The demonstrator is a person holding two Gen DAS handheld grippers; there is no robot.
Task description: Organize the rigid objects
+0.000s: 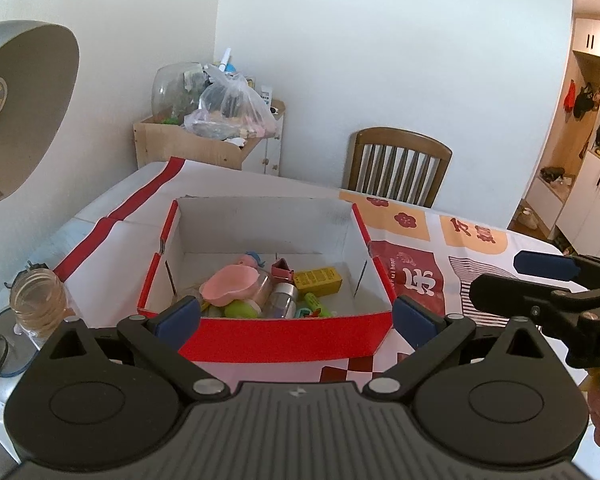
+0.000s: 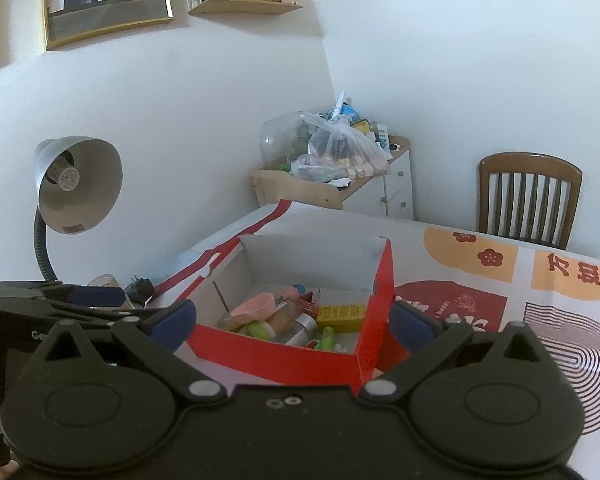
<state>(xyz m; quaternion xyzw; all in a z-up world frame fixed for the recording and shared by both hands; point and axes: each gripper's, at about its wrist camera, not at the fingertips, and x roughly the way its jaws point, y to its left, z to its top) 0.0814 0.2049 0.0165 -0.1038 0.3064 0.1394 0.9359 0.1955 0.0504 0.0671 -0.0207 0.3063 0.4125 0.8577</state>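
Red box point(image 1: 284, 334) on a table point(image 1: 412, 220) holds a pink bowl point(image 1: 230, 286) and yellow carton point(image 1: 317, 281); both grippers, left point(image 1: 296, 314) and right point(image 2: 292, 318), spread wide, empty.

Right gripper point(image 2: 292, 320) wide, empty, above red box point(image 2: 300, 360) holding clutter.

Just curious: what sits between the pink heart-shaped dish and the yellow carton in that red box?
A clear bottle with a silver cap, between pink heart-shaped dish and yellow carton, in both views.

Table point(image 1: 112, 204), centre frame, under a printed cloth point(image 1: 472, 236): red box point(image 1: 284, 338) centre, jar point(image 1: 38, 304) lower left.
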